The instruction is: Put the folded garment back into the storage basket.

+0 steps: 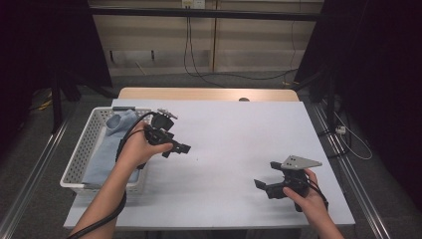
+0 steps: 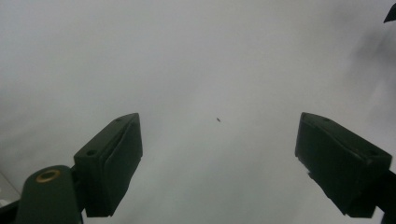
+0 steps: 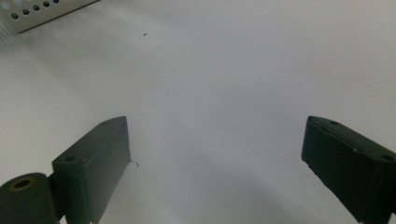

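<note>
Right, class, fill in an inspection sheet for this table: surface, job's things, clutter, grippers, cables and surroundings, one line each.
Surface: white table top, bare in the middle, wooden edge at the far side.
Job's things: light blue cloth lying in the white perforated basket at the table's left edge.
Clutter: a tiny dark speck on the white top; nothing else seen.
Grippers: left gripper beside the basket, jaws apart, nothing between them; right gripper near the right front, jaws apart, nothing between them.
Cables: black cable looping from the left gripper; wall cables hanging to the floor behind.
Surroundings: dark curtains at both sides, grey floor, pale wall panels.
</note>
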`<state>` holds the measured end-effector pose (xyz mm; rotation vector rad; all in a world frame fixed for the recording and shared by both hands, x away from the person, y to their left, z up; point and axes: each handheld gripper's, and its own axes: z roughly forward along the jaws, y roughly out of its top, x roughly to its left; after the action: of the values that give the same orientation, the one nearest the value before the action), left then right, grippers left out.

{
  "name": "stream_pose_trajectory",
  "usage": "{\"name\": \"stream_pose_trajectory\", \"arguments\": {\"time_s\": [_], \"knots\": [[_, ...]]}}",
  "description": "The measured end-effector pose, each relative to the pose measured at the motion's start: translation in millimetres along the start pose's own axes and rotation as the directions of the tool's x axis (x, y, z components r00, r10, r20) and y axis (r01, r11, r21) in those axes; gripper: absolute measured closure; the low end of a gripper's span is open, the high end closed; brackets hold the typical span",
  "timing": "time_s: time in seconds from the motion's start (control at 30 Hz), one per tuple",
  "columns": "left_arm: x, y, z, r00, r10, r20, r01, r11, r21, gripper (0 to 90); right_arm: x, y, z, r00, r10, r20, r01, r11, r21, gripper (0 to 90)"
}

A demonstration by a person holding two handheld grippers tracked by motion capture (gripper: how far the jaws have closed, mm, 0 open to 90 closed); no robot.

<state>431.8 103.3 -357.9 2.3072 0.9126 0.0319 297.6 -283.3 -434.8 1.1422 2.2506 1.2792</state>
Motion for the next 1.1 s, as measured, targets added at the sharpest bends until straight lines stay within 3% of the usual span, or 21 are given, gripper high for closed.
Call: {"name": "stream_pose_trajectory", "arguments": {"time_s": [0.47,0.57,0.63,0.73,0.77,0.93,0.97,1.1], "knots": [[-14.7,-8.9,5.5,0.9977,0.065,0.017,-0.065,0.9979,-0.006,12.6,0.4,-0.4,-0.5,1.0000,-0.004,-0.006,0.004,1.000,0.003,7.6],[-16.5,-13.2,8.1,0.9986,0.048,0.022,-0.048,0.9986,-0.023,12.2,0.6,-0.3,-1.0,0.9999,-0.008,-0.013,0.008,1.000,0.003,7.5],[-15.7,-14.3,8.0,0.9976,0.064,0.024,-0.064,0.9979,-0.009,12.1,0.7,-0.3,-1.1,0.9999,-0.008,-0.014,0.008,1.000,0.004,7.5],[-16.4,-18.2,9.9,0.9979,0.057,0.031,-0.056,0.9984,-0.010,12.0,0.9,-1.0,-1.0,0.9998,-0.009,-0.016,0.009,1.000,0.008,7.5],[-18.0,-19.7,11.5,0.9985,0.041,0.035,-0.041,0.9989,-0.024,11.8,1.0,-1.1,-1.0,0.9998,-0.008,-0.017,0.009,1.000,0.008,7.5],[-21.6,-23.8,13.2,0.9964,0.068,0.049,-0.068,0.9976,-0.013,11.5,0.5,-0.9,-1.4,0.9998,-0.010,-0.016,0.010,1.000,0.005,7.5],[-23.1,-24.9,14.1,0.9972,0.054,0.051,-0.053,0.9983,-0.026,11.5,0.5,-0.9,-1.5,0.9998,-0.010,-0.017,0.010,1.000,0.004,7.5],[-25.9,-28.4,16.3,0.9966,0.057,0.059,-0.056,0.9981,-0.027,11.3,0.7,-1.2,-1.5,0.9997,-0.010,-0.020,0.011,1.000,0.007,7.5]]}}
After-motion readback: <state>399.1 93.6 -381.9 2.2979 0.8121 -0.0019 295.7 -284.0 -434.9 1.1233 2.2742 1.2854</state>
